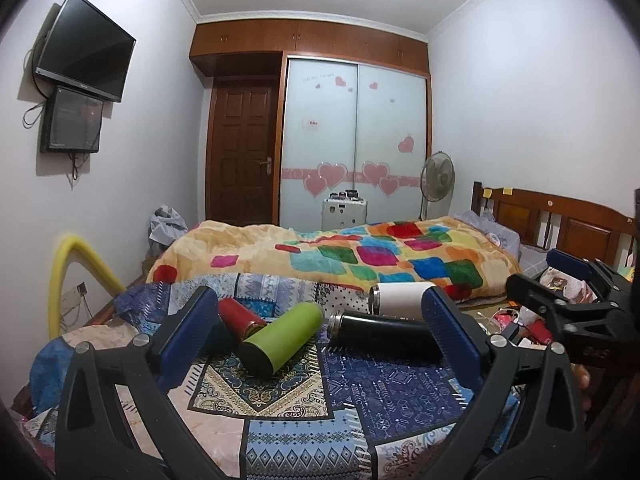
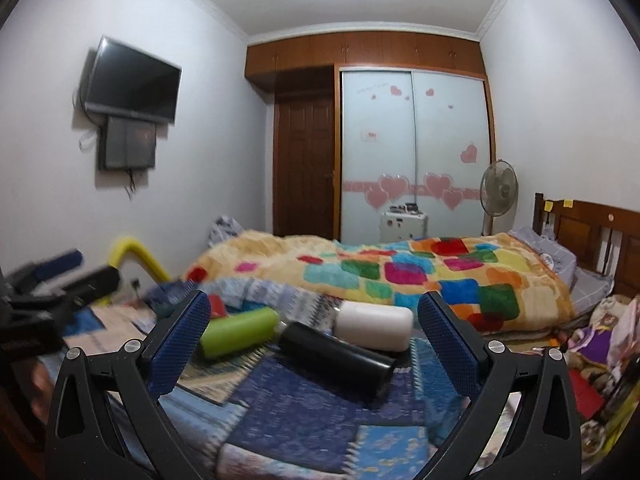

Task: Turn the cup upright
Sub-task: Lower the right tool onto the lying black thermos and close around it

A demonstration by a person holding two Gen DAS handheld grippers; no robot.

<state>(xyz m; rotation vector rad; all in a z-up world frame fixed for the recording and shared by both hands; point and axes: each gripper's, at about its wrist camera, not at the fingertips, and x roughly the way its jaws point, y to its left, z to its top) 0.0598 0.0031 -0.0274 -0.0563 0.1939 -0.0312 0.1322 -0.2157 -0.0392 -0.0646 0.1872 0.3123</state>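
Several cups lie on their sides on a patterned blue cloth: a red cup, a green cup, a black cup and a white cup. My left gripper is open above the cloth, just short of the cups, empty. My right gripper is open and empty; the green cup, black cup and white cup lie between its fingers in view. The right gripper also shows in the left wrist view.
A bed with a colourful blanket lies behind the cloth. A wooden headboard and clutter are at the right. A yellow foam tube stands at the left. A fan and wardrobe are at the back.
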